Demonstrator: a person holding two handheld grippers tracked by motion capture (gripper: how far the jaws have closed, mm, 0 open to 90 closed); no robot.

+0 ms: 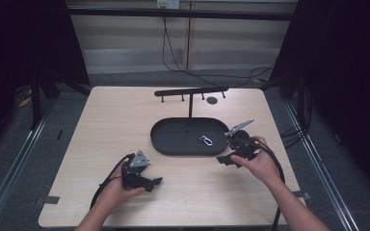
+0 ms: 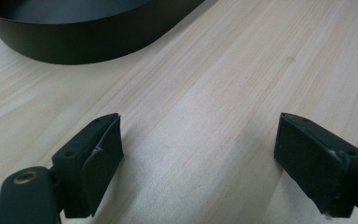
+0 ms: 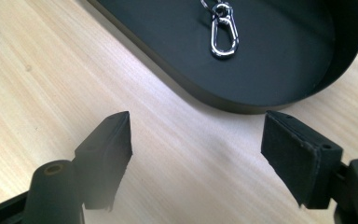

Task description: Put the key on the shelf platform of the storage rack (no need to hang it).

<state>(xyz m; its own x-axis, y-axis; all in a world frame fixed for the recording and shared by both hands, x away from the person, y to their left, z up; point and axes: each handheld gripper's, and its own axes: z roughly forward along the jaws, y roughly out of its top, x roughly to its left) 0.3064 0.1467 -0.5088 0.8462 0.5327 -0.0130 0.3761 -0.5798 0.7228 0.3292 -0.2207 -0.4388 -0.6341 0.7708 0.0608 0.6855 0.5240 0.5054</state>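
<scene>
Clip (image 3: 223, 33): I see it lying in the tray (image 1: 173, 144), toward its right end, mid-table.
Right gripper (image 3: 196, 154): jaws wide, empty, at tray's near rim.
Left gripper (image 2: 198, 163): gaping, empty, near front edge.
Rack (image 1: 191, 91): behind tray.

Cut off, blurred, or too small to read

In the right gripper view the key clasp (image 3: 223, 32) in the black oval tray (image 3: 289, 70) loses its ring end at the top edge, and the tray's far rim runs out of frame; the left of the two fingers (image 3: 105, 149) is smeared with blur. In the left gripper view the tray (image 2: 74, 42) shows a stretch of its outer wall, the rest cut off by the top edge. In the high view the clasp (image 1: 205, 140) is too small to make out its parts, the right hand (image 1: 257, 161) covers much of its gripper, and the surface's (image 1: 125, 120) near corners fade into dimness.
</scene>
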